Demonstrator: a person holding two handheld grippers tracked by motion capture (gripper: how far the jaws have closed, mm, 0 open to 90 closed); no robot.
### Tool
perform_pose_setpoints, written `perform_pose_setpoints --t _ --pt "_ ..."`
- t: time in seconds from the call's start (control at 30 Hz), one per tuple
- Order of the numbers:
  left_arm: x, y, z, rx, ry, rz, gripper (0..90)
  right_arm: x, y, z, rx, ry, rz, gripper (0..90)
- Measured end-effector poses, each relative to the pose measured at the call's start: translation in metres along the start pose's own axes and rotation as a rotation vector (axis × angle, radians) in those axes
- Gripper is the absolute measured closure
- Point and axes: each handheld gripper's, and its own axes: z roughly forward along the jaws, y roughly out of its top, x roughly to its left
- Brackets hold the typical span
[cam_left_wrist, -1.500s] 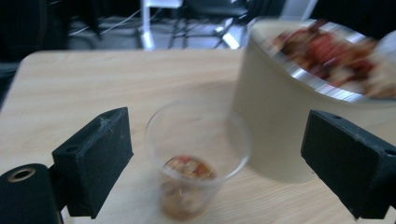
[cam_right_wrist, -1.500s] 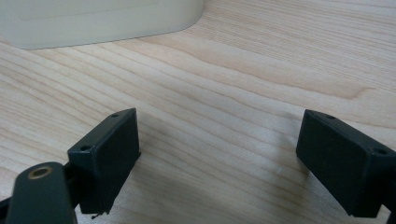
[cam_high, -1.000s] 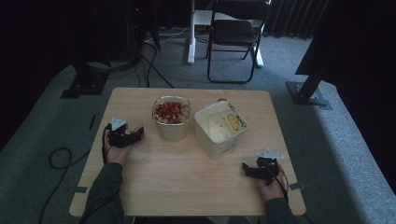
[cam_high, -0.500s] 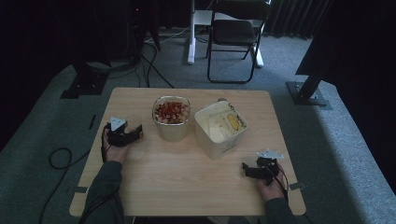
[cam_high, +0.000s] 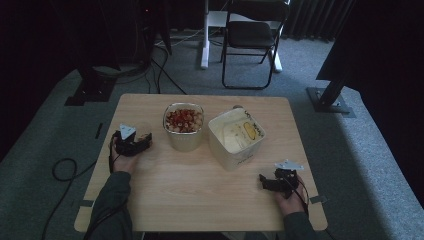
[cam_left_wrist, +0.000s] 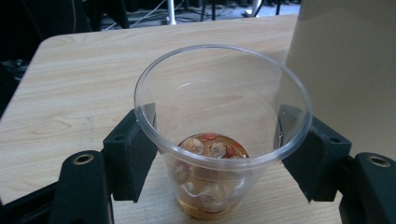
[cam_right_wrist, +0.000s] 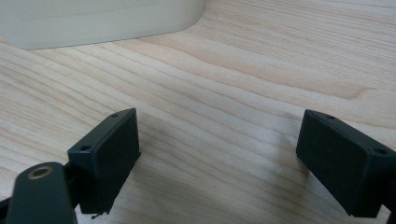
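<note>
A clear plastic cup (cam_left_wrist: 219, 107) stands on the wooden table (cam_high: 200, 195) at the left, with a few nuts and red pieces in its bottom. My left gripper (cam_left_wrist: 217, 154) has it between its jaws, which have just been closing; both pads (cam_left_wrist: 133, 158) touch the cup's wall. In the high view the left gripper (cam_high: 142, 139) sits left of a round tub (cam_high: 183, 142) of mixed red and pale pieces. My right gripper (cam_right_wrist: 217, 149) lies open over bare wood; in the high view the right gripper (cam_high: 262, 181) rests near the front right edge.
A white square tub (cam_high: 235, 150) holding something yellow stands right of the round tub; its wall (cam_right_wrist: 93, 18) is just ahead of the right gripper. The round tub's beige side (cam_left_wrist: 345, 70) rises close to the cup. A chair (cam_high: 250, 35) stands beyond the table.
</note>
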Motion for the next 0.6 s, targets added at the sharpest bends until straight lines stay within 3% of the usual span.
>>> perform_pose_setpoints --t 0.4,0.6 --pt "0.003 0.035 -0.013 -0.053 0.039 0.052 31.8 0.0 0.0 0.0 0.0 0.0 0.0 12.8" --pt "0.001 0.066 -0.021 -0.087 0.057 0.099 31.8 0.0 0.0 0.0 0.0 0.0 -0.001 12.8"
